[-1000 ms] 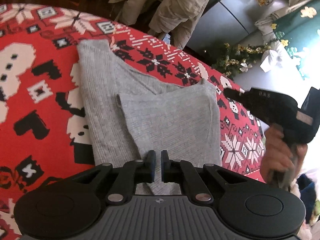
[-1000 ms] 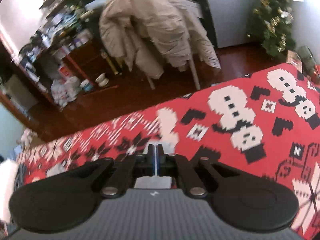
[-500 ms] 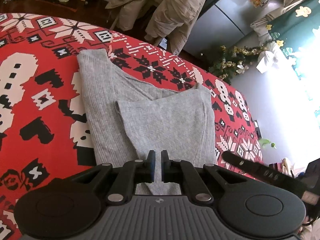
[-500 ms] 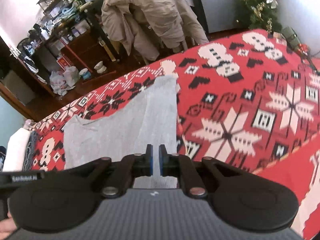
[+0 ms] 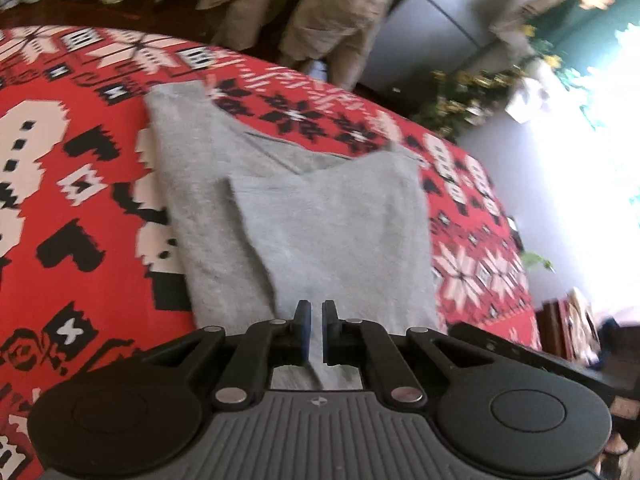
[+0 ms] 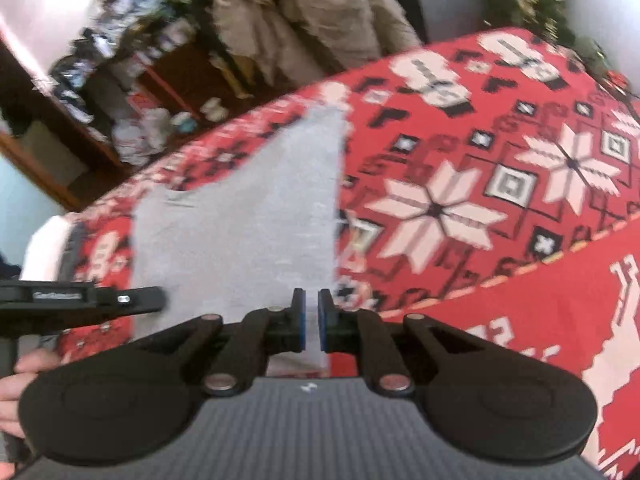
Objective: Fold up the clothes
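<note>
A grey knit garment (image 5: 304, 216) lies folded on the red patterned cloth (image 5: 80, 184), one flap laid over the rest. It also shows in the right wrist view (image 6: 240, 224). My left gripper (image 5: 316, 330) hovers over the garment's near edge, jaws nearly closed with a narrow gap and nothing between them. My right gripper (image 6: 311, 320) hovers at the garment's near right corner, jaws likewise nearly closed and empty. The left tool's finger (image 6: 100, 300) shows at the left of the right wrist view.
A chair draped with a beige coat (image 6: 304, 20) stands behind the cloth-covered surface. Cluttered shelves (image 6: 120, 80) are at the far left. A small Christmas tree (image 5: 472, 100) stands by the grey cabinet. The cloth's front edge (image 6: 520, 268) drops off at the right.
My right gripper swung from beyond the cloth's edge to the garment's near right corner. My left gripper stayed over the near edge. The garment lies as before.
</note>
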### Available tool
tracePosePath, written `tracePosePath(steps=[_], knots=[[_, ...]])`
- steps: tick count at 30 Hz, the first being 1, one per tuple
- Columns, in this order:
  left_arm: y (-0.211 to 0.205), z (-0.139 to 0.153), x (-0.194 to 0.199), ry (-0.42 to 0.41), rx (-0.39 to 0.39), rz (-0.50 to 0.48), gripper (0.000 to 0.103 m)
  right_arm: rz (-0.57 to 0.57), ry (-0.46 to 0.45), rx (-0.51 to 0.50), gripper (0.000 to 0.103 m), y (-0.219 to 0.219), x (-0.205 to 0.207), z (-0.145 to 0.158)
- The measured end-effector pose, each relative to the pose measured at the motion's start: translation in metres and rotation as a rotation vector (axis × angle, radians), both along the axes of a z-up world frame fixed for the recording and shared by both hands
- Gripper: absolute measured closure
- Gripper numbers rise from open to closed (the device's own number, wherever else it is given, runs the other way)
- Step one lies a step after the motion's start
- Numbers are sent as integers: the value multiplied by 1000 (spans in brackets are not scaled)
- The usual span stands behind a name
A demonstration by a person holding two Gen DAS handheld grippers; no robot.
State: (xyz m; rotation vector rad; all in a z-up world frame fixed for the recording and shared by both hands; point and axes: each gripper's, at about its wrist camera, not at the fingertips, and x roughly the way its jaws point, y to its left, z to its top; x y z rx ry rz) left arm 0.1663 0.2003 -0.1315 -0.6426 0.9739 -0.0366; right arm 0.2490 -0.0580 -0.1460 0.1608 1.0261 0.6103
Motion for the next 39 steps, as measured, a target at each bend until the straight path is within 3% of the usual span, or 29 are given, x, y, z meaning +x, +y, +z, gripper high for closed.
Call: tracePosePath(steps=[4, 8, 11, 16, 21, 29, 32, 33, 37, 39], knots=[[-8, -8, -8, 11, 2, -42, 99, 56, 37, -36, 95, 15, -6, -7], [-9, -10, -18, 18, 30, -54, 99, 91, 4, -94, 100, 15, -19, -10], [-6, -6, -28, -1, 20, -38, 99, 104, 6, -95, 97, 10, -26, -7], [-8, -2, -27, -28, -12, -41, 99, 129, -111, -31, 95, 25, -39, 16], [-13, -4, -23, -28, -11, -54, 99, 122, -70, -110, 98, 56, -27, -8], [-18, 14, -38, -78, 10, -72, 98, 188, -96, -144, 96, 38, -61, -1], [-23, 37, -63, -120, 75, -57, 92, 169, -122, -128, 96, 30, -79, 15], [-25, 43, -74, -121, 80, -42, 86, 165, -130, -117, 95, 27, -85, 22], [-35, 66, -121, -124, 103, 10, 76, 153, -186, -87, 91, 10, -115, 61], [-41, 78, -144, -125, 114, 35, 64, 143, -222, -80, 86, 0, -132, 83]])
